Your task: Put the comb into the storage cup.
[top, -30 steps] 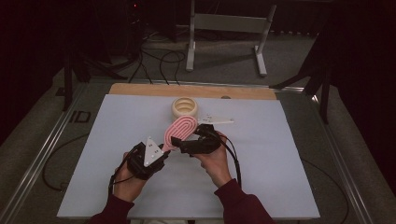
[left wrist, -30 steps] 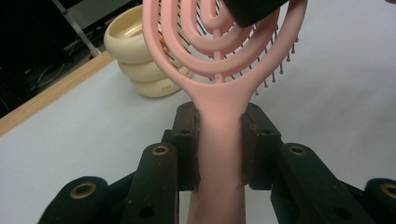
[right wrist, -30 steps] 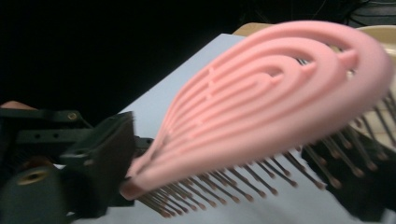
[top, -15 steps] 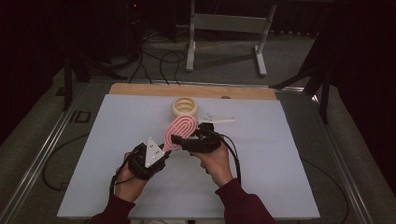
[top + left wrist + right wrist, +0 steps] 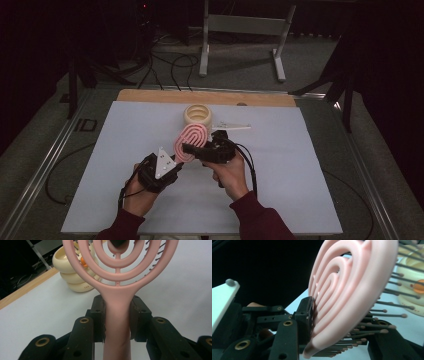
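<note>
A pink vented hairbrush (image 5: 191, 137) is held up over the white table sheet (image 5: 300, 175). My left gripper (image 5: 175, 160) is shut on its handle: in the left gripper view both pads (image 5: 98, 317) press the handle's sides below the ringed brush head (image 5: 117, 282). From the right, my right gripper (image 5: 188, 148) has just been closing its jaws on the brush head. In the right gripper view one pad (image 5: 308, 315) lies against the brush's smooth back (image 5: 342, 297), and the other jaw sits among the bristles.
A cream ribbed ring holder (image 5: 198, 116) stands just behind the brush, with an orange piece inside (image 5: 84, 263). A flat white piece (image 5: 232, 127) lies to its right. A wooden strip (image 5: 150, 96) edges the table's far side, with metal stand legs and cables on the floor beyond.
The right gripper's jaws have closed in on the brush head. Both hands and the brush stay in place.
</note>
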